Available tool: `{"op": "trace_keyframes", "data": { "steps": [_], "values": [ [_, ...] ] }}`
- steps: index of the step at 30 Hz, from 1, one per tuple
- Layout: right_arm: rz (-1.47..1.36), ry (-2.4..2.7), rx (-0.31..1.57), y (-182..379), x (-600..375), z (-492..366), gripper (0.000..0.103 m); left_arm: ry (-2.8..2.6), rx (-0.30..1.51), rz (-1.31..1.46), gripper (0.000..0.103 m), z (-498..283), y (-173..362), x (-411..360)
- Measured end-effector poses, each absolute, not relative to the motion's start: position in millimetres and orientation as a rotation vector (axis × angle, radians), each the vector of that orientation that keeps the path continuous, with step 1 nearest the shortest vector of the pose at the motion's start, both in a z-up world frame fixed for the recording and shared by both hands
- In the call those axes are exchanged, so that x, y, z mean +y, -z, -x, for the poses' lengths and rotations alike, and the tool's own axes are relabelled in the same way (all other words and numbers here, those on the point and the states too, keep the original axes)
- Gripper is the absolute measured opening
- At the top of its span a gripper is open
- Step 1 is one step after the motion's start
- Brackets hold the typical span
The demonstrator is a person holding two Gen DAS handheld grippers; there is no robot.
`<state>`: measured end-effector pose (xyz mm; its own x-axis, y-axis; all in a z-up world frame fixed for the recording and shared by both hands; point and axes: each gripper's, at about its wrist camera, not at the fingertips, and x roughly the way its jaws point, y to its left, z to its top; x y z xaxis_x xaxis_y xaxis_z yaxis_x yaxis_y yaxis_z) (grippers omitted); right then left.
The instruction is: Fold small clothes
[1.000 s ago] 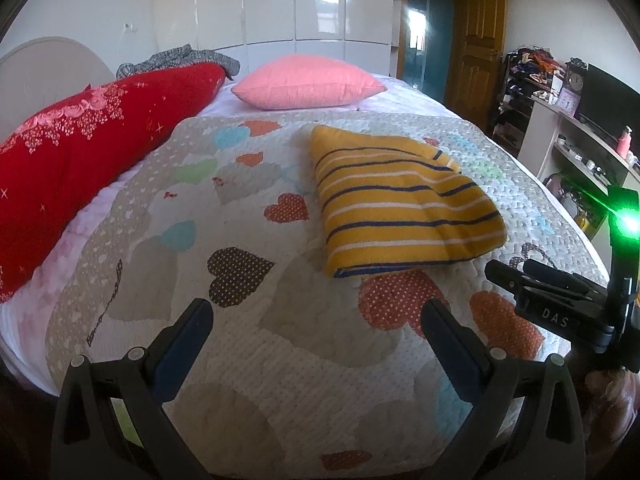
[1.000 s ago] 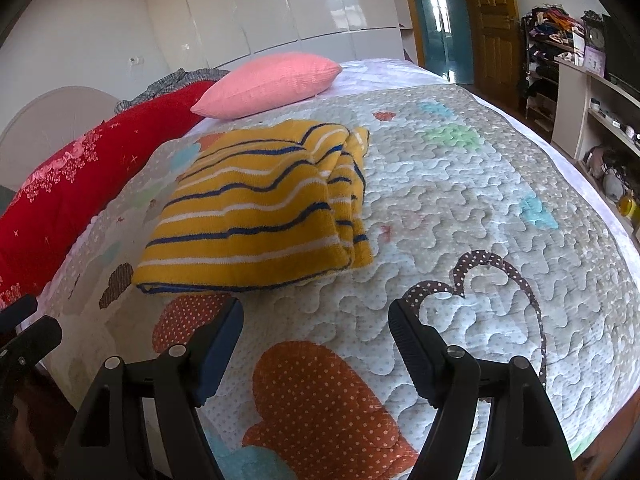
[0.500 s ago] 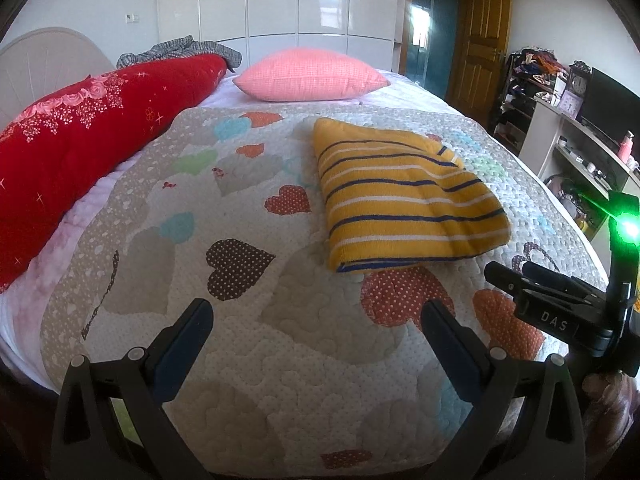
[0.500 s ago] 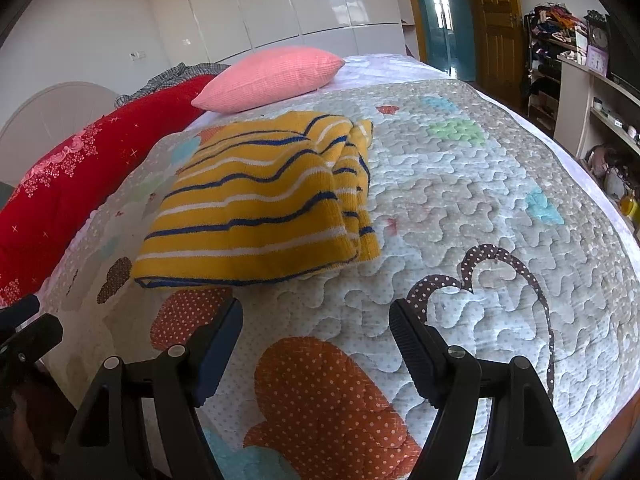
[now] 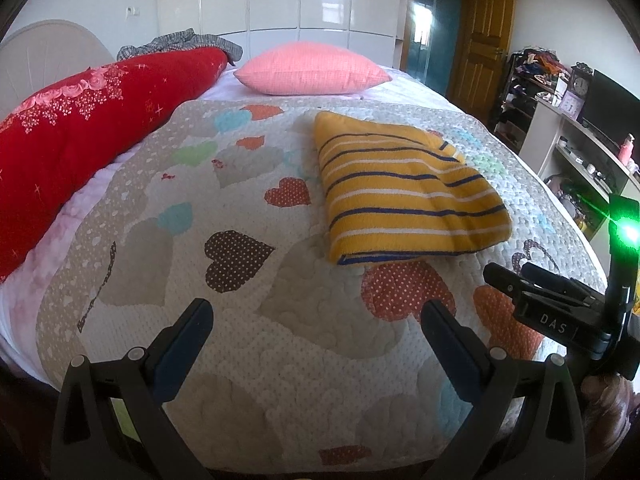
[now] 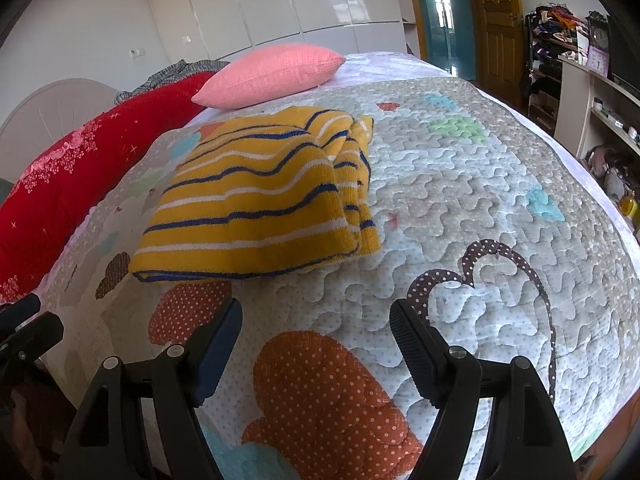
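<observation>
With both my left claw [image 5: 316, 326] and right claw [image 6: 316, 326] wide and empty at the lower frame edge, the folded striped sweater [image 6: 260, 196] left of centre on the quilt [image 6: 460, 184] may slump open if I snag only its loose top layer.

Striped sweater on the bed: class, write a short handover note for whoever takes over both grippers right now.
Left gripper: open, empty, over the quilt.
Right gripper: open, empty, short of the sweater.
Striped sweater: lies folded on the quilt, between the grippers and the pink pillow; nothing touches it.
Done: the sweater looks folded.
Left: perhaps tidy its layered edge; no other small clothes laid out.
</observation>
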<state>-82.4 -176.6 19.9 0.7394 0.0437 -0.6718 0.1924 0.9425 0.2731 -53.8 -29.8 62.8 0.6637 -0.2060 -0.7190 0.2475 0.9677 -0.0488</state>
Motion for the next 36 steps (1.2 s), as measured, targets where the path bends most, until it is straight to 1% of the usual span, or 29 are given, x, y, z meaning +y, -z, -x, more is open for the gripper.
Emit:
{"op": "trace_keyframes", "data": {
  "steps": [14, 25, 36],
  "values": [
    [-0.323, 0.077, 0.757, -13, -171, 83, 0.081, 0.253, 0.832, -0.053, 0.103, 51, -56, -29],
    [-0.328, 0.092, 0.747, -15, -173, 87, 0.082, 0.231, 0.839, -0.106, 0.103, 55, -51, -34],
    [-0.216, 0.092, 0.736, -23, -151, 88, 0.082, 0.199, 0.852, -0.095, 0.103, 54, -45, -24]
  ]
}}
